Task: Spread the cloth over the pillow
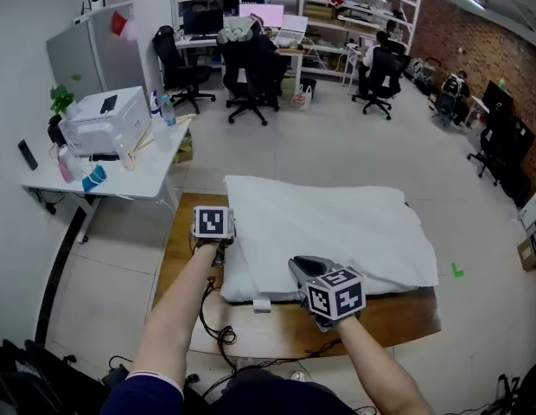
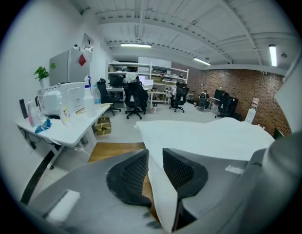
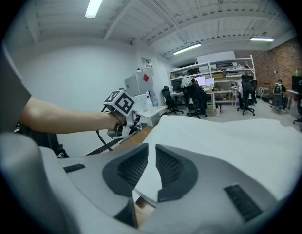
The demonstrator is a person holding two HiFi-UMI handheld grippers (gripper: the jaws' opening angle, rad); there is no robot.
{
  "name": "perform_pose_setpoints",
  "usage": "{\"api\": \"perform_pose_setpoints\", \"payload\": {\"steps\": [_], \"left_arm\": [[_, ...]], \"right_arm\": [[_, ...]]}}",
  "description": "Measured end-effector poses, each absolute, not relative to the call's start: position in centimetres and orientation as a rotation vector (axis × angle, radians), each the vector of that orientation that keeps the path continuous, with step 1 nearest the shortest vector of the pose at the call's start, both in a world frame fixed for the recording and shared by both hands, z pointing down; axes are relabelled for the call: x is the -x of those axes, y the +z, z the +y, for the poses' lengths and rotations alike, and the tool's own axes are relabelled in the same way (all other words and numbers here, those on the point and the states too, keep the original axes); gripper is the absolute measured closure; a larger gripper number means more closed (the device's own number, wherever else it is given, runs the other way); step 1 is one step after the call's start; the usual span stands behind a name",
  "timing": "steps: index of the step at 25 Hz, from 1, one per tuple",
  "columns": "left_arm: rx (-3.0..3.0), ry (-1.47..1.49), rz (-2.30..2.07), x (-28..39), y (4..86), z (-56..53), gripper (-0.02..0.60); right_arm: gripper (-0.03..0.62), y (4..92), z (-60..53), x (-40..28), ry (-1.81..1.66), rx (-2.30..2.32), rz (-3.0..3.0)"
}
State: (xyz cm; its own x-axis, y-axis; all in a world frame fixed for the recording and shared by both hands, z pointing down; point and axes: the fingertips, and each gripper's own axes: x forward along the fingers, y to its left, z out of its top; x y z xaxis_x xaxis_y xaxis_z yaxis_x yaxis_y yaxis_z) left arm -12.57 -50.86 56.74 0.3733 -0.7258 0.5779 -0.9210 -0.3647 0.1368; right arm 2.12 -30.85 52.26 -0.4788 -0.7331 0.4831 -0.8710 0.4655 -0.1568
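A white cloth (image 1: 337,223) lies over a white pillow (image 1: 240,285) on a wooden table (image 1: 398,314). My left gripper (image 1: 220,244) is at the pillow's near left corner. In the left gripper view its jaws (image 2: 155,153) stand apart, with the cloth's edge (image 2: 163,194) running between them against the right pad. A strip of bare wood shows beside the left pad. My right gripper (image 1: 297,266) is at the pillow's near edge, right of the left one. Its jaws (image 3: 152,148) are shut on a fold of the cloth (image 3: 146,179).
A white desk (image 1: 121,180) with a printer (image 1: 104,121) and bottles stands beyond the table's left end. Black office chairs (image 1: 251,76) and shelving fill the back of the room. Cables (image 1: 218,331) trail over the table's near edge.
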Motion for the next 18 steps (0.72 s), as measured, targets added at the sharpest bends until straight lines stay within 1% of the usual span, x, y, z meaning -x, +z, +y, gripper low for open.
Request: {"api": "perform_pose_setpoints", "payload": {"steps": [3, 6, 11, 14, 18], "left_arm": [[-2.083, 0.68, -1.496, 14.0, 58.3, -45.0, 0.486], [-2.099, 0.61, -1.52, 13.2, 58.7, -40.9, 0.486], [-2.011, 0.575, -1.528, 12.8, 61.6, -34.0, 0.486], [-2.006, 0.504, -1.471, 11.1, 62.3, -31.9, 0.486], [-2.009, 0.404, -1.396, 8.8, 62.4, -32.0, 0.486]], "right_arm": [[0.54, 52.3, -28.8, -2.4, 0.535, -1.292, -2.422], [0.54, 52.7, -26.5, -2.5, 0.524, -1.219, -2.463], [0.54, 53.6, -23.5, -1.9, 0.533, -1.126, -2.501], [0.54, 53.9, -22.5, -2.0, 0.557, -1.129, -2.503], [0.54, 54.0, -21.9, -2.8, 0.578, -1.178, -2.484]]}}
